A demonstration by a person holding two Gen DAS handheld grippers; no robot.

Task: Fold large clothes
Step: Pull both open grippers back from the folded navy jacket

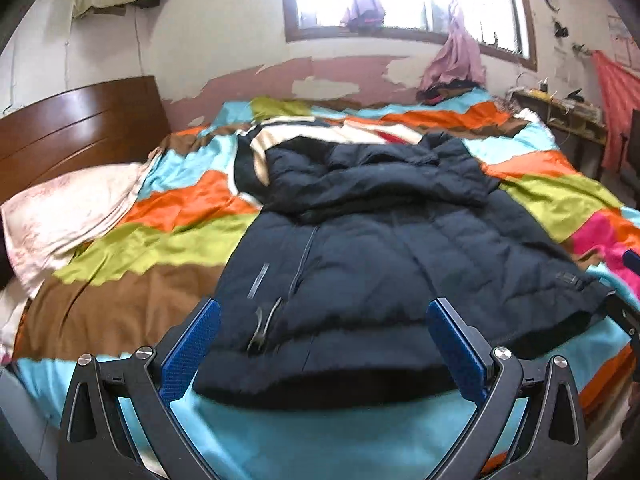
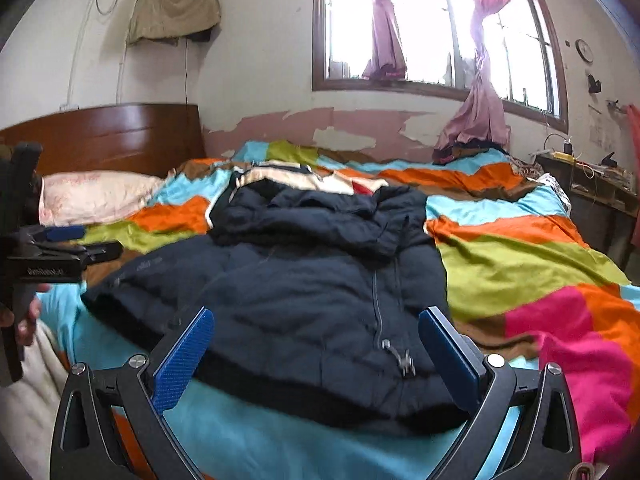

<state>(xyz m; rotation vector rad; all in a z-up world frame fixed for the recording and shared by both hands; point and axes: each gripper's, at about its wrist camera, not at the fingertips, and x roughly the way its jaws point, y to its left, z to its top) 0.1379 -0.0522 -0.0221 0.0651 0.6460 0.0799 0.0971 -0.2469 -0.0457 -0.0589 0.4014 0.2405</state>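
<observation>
Dark navy padded jacket (image 1: 384, 248) lies flat on the bed w/ striped colourful blanket (image 1: 168, 236), hem toward both cameras, hood bunched at far end. Left gripper (image 1: 323, 344) hovers just above the hem, blue fingers (image 1: 192, 352) spread wide, holding nothing. Right gripper (image 2: 316, 354) is the same: fingers (image 2: 182, 360) apart, empty, near hem beside zipper pull (image 2: 400, 356). Pale pillow (image 1: 68, 216) sits by wooden headboard (image 1: 80, 128).

bright window (image 2: 436, 28), peeling wall (image 2: 360, 128), wooden headboard (image 2: 108, 136)
</observation>
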